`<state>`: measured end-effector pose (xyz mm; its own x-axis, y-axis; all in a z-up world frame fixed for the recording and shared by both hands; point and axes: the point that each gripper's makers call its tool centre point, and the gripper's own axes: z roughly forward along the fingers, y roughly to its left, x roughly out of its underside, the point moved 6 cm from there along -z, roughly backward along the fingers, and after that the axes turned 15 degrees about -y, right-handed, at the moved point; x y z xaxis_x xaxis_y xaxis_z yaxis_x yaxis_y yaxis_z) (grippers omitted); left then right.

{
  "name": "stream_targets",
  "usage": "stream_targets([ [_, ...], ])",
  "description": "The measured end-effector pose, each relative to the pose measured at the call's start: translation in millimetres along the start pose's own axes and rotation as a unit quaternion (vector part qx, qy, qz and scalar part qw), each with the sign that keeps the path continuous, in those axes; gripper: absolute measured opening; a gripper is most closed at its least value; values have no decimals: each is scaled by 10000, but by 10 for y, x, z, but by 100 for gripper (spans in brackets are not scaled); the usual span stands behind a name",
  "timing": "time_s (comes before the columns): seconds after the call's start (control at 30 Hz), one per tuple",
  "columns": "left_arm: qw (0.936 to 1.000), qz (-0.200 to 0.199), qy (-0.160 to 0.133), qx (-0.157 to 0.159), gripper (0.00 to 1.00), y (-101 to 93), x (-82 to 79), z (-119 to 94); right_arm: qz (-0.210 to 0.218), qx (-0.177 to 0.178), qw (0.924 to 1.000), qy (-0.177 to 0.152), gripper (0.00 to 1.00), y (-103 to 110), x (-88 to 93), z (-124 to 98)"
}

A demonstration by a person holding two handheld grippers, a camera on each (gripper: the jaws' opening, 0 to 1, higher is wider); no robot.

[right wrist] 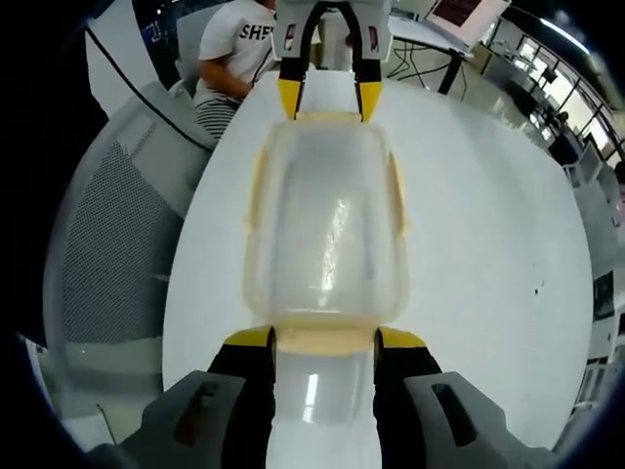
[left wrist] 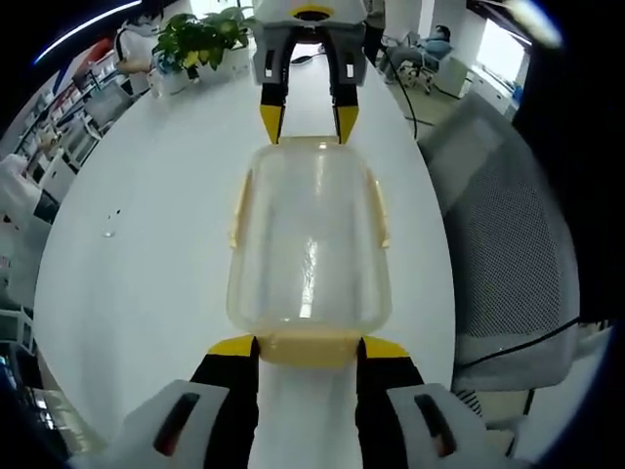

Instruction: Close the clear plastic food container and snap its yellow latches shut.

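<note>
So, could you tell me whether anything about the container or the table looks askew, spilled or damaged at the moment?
Nothing stands out. The clear container sits flat on the white table with its lid on squarely, the left tongs and right tongs at its opposite ends by the yellow end latches. No spill or crack shows.

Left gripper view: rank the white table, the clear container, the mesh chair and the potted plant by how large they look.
1. white table
2. clear container and mesh chair: too similar to rank
3. potted plant, far off, so its real size is unsure
</note>
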<state>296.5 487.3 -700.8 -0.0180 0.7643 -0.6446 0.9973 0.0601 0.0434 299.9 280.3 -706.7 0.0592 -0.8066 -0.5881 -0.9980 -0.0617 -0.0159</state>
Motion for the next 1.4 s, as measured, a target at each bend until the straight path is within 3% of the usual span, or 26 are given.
stream_targets([
  [0.87,10000,-6,22,28,33,-51,-587,572,52,3,10000,50,36,69,703,-415],
  [1.4,9999,86,75,52,33,-11,-818,839,49,22,9999,145,36,78,974,-595],
])
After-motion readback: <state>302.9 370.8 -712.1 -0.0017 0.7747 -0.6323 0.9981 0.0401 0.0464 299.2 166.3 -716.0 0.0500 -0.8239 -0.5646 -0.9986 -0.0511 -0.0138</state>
